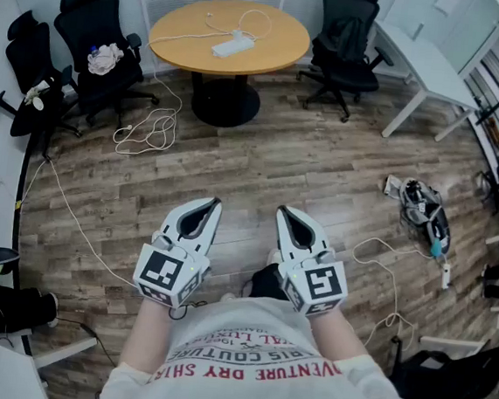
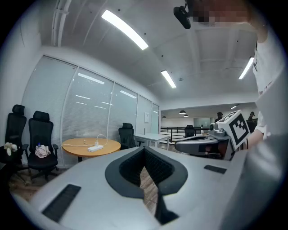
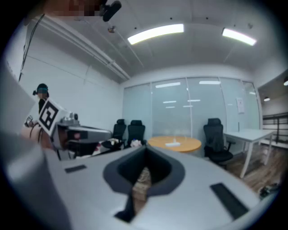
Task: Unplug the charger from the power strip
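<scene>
A white power strip [image 1: 231,44] lies on the round wooden table [image 1: 277,46] far across the room. A small white charger [image 1: 244,35] stands on its far end, and a white cable loops over the tabletop. Both grippers are held close to my body, well short of the table, and point level toward it. My left gripper [image 1: 208,203] is shut and holds nothing. My right gripper [image 1: 284,212] is also shut and empty. The left gripper view shows the strip [image 2: 95,148] and charger [image 2: 96,143] small and distant. The strip [image 3: 172,143] is tiny in the right gripper view.
Black office chairs [image 1: 96,43] stand left of the table, with another [image 1: 344,38] to its right. At the back right is a white desk [image 1: 425,66]. A white cable coil [image 1: 146,132] and loose shoes [image 1: 426,211] lie on the wood floor, with more cable [image 1: 384,260] nearby.
</scene>
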